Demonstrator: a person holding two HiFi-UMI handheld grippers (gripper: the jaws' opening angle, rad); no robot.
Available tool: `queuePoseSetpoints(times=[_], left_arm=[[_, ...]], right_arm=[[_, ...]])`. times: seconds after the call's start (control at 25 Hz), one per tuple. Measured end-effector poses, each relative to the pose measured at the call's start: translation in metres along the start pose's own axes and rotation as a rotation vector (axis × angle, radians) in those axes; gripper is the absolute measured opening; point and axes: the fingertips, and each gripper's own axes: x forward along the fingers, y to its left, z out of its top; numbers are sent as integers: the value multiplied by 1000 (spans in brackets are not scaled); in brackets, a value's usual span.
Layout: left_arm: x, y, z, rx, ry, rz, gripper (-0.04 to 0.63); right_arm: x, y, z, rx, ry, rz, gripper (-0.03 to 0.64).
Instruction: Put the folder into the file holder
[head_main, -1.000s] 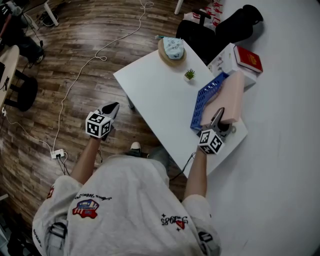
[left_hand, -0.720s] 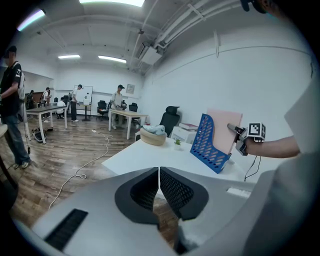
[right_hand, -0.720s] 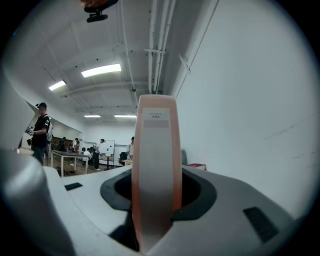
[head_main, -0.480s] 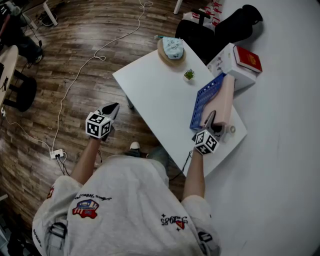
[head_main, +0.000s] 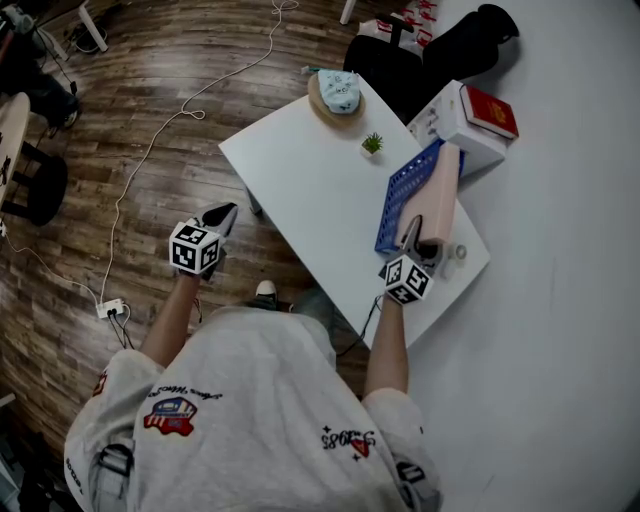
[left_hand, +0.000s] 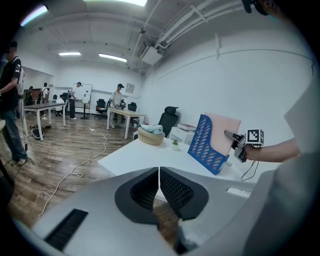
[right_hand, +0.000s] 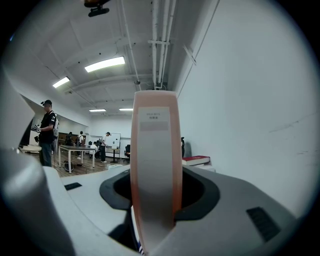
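Holding my right claw (head_main: 418, 236) at the near end of the folder (head_main: 440, 190), I have its jaws easing apart with the folder's spine standing between them, the pads looking to touch its two sides. The folder is pale pink and stands upright on its edge inside the blue perforated file holder (head_main: 398, 200), rising above the holder's wall. The holder sits at the right end of the white counter (head_main: 300, 190), close to the wall.

On the spine facing my right claw there is a pale label (right_hand: 152, 120) with a short line of small print at its top; the print is too small to read. My left claw (head_main: 224, 214) hangs off the counter's near edge over the wooden floor (head_main: 150, 90), well apart from the holder, with its jaws pressed together and nothing between them. Each claw carries a cube of black-and-white square markers.

Beyond the holder stands a white box (head_main: 440, 122) with a red book (head_main: 490, 110) lying on top; whatever is on the book's cover cannot be made out. A small potted plant (head_main: 372, 145) stands just beside the holder's far end, and a round basket (head_main: 335, 98) with a light blue cloth in it sits at the counter's far corner. The coloured prints on my grey shirt (head_main: 250, 400) are not legible from here
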Motion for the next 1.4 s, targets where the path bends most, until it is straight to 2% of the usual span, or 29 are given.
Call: queuePoseSetpoints(times=[0.28, 0.64, 0.92, 1.08, 1.2, 1.4], left_arm=[[2, -5, 1, -4, -7, -16, 11], [8, -12, 3, -16, -21, -38, 11], [14, -24, 8, -12, -29, -72, 12], [17, -27, 13, -9, -40, -81, 11], [19, -30, 18, -3, -47, -88, 11], [19, -34, 30, 7, -72, -99, 11]], right_arm=[[-7, 1, -32, -9, 135, 3, 213], [-55, 5, -68, -9, 223, -2, 195], [-86, 24, -96, -21, 320, 26, 132], [-90, 47, -108, -139, 393, 102, 44], [-85, 62, -103, -171, 407, 140, 7], [-72, 77, -77, -134, 373, 176, 6]])
